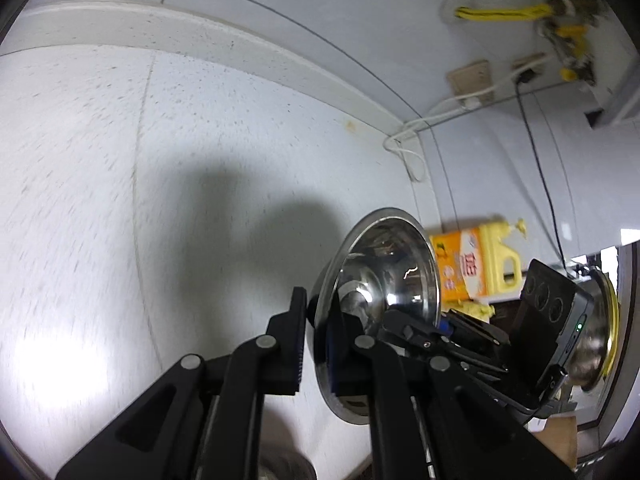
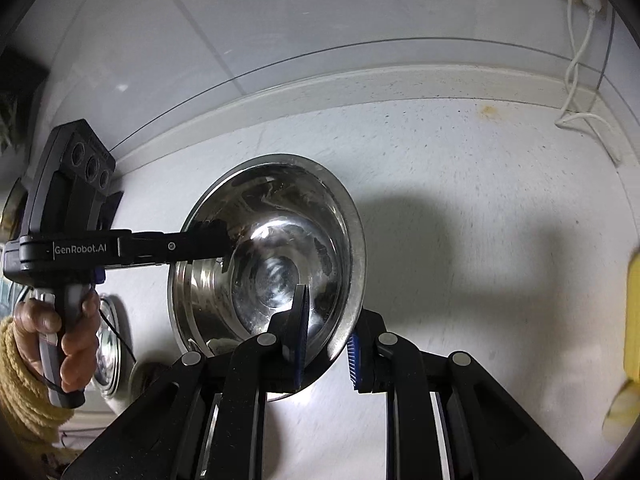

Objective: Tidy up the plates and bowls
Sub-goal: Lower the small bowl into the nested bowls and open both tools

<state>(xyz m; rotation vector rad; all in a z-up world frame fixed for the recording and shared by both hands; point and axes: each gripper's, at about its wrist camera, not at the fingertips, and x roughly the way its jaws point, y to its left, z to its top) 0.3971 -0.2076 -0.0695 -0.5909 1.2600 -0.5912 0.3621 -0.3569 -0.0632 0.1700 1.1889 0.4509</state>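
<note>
A shiny steel bowl is held tilted above the white speckled counter. My left gripper is shut on its rim, one finger outside and one inside. In the right wrist view the same bowl faces me; my right gripper straddles its near rim with a gap showing at the outer pad, so its jaws look open. The left gripper's fingers reach onto the bowl's left rim.
A yellow detergent bottle stands at the back right, also at the right edge. Another steel bowl lies behind the right gripper body. Steel dishes lie at lower left. White cables and wall sockets are in the corner.
</note>
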